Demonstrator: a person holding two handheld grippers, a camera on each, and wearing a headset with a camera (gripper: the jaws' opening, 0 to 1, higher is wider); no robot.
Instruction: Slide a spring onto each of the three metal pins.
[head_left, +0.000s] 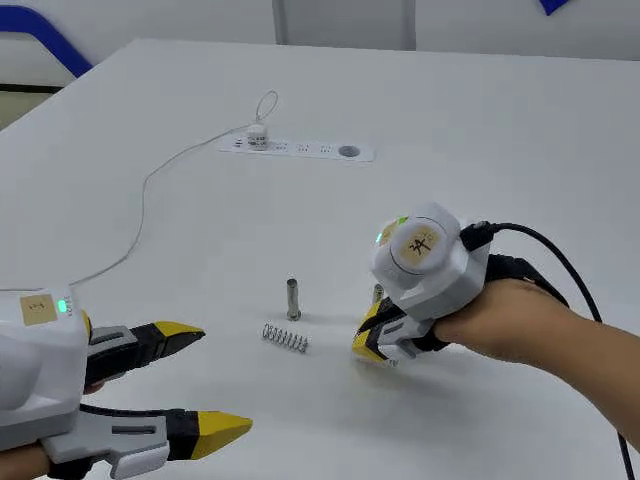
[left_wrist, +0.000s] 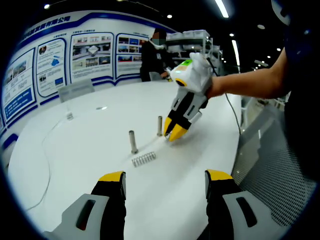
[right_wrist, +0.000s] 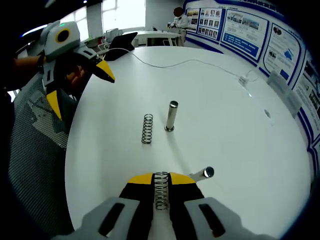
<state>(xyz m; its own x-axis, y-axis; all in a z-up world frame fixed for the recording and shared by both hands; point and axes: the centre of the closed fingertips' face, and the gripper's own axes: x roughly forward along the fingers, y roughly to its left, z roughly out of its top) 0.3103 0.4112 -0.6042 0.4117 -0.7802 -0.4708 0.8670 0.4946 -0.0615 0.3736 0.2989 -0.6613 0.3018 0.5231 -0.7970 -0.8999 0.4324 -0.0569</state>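
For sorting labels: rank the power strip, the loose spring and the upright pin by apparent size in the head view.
Largest: power strip, though farthest away.
Then loose spring and upright pin, too alike to rank.

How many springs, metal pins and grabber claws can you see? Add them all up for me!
Springs: 2, a loose spring lying on the table and a held spring in the right gripper.
Metal pins: 2, a standing pin and a second pin by the right gripper.
Grippers: 2, the right gripper and the left gripper.
Total: 6.
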